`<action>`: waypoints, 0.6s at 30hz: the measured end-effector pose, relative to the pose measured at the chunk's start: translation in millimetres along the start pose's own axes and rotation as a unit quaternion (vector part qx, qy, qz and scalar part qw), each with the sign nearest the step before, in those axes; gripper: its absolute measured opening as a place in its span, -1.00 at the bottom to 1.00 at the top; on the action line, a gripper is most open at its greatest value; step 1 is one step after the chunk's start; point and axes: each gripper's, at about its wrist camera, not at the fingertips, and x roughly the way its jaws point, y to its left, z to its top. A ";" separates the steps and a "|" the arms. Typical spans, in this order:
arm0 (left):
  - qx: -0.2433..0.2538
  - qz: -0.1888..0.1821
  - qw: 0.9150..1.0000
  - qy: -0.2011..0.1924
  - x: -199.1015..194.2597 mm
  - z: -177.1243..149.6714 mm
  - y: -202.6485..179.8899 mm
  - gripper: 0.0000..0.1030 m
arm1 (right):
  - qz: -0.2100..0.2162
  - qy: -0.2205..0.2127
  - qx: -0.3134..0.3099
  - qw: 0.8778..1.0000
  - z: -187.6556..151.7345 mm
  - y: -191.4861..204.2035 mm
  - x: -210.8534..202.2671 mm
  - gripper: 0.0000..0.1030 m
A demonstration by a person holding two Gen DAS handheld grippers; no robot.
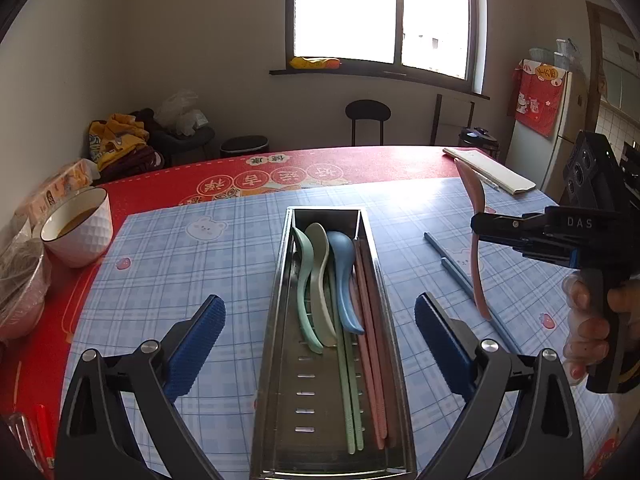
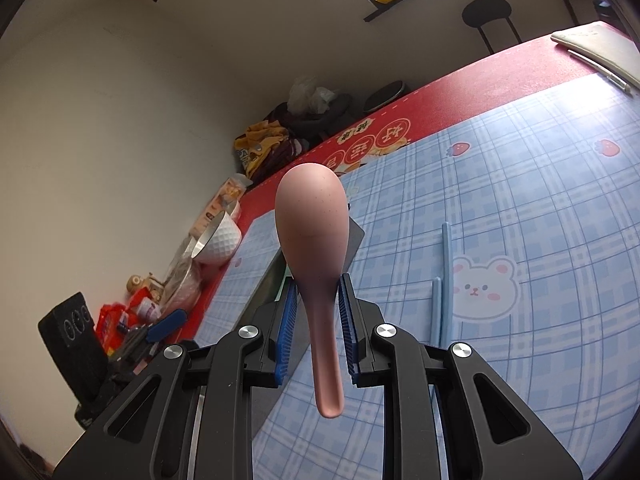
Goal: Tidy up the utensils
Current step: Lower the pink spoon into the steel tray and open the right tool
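Two cloths are laid on the tabletop (image 1: 132, 184): a red one beneath, a blue plaid mat (image 1: 208, 264) above, in a pale-walled room with a bright window (image 1: 380, 12). Only from the left wrist is the steel tray (image 1: 288, 276) seen in full, with spoons and chopsticks lying inside, and the left tongs (image 1: 320, 340) spread wide and empty above it. The pink spoon (image 2: 312, 240) is clamped in the right tongs (image 2: 318, 308), clear of the mat. Blue chopsticks (image 2: 444, 264) lie on open mat right of the tray.

Pink spoon (image 2: 310, 240); blue chopsticks (image 2: 442, 284); blue plaid mat (image 1: 192, 264); red tablecloth (image 1: 168, 176).
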 end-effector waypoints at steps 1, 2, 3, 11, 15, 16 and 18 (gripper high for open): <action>0.005 0.007 1.000 -0.009 -1.1 -4.0 1.6 0.88 | -0.002 0.001 0.003 1.000 1.9 4.3 3.1 -0.59; 0.006 0.015 1.000 -0.016 -0.8 -7.4 3.9 0.88 | -0.005 0.003 0.007 1.000 3.4 8.4 6.7 -0.59; 0.006 0.024 0.999 -0.021 0.6 -11.3 6.3 0.88 | -0.008 0.006 0.010 1.000 4.3 12.4 10.3 -0.59; -0.037 0.030 0.998 -0.052 -0.7 -21.4 38.1 0.88 | -0.046 0.026 0.025 0.998 4.6 49.4 48.4 -0.58; -0.064 0.024 0.996 -0.054 -2.3 -24.2 50.5 0.88 | -0.077 0.037 0.017 0.996 5.3 66.9 73.6 -0.58; -0.069 0.028 0.996 -0.052 -1.9 -24.6 52.4 0.88 | -0.084 0.038 0.017 0.996 6.0 69.2 78.8 -0.58; -0.077 0.027 0.995 -0.052 -3.2 -26.2 56.0 0.88 | -0.100 0.039 0.015 0.994 6.9 73.4 87.8 -0.58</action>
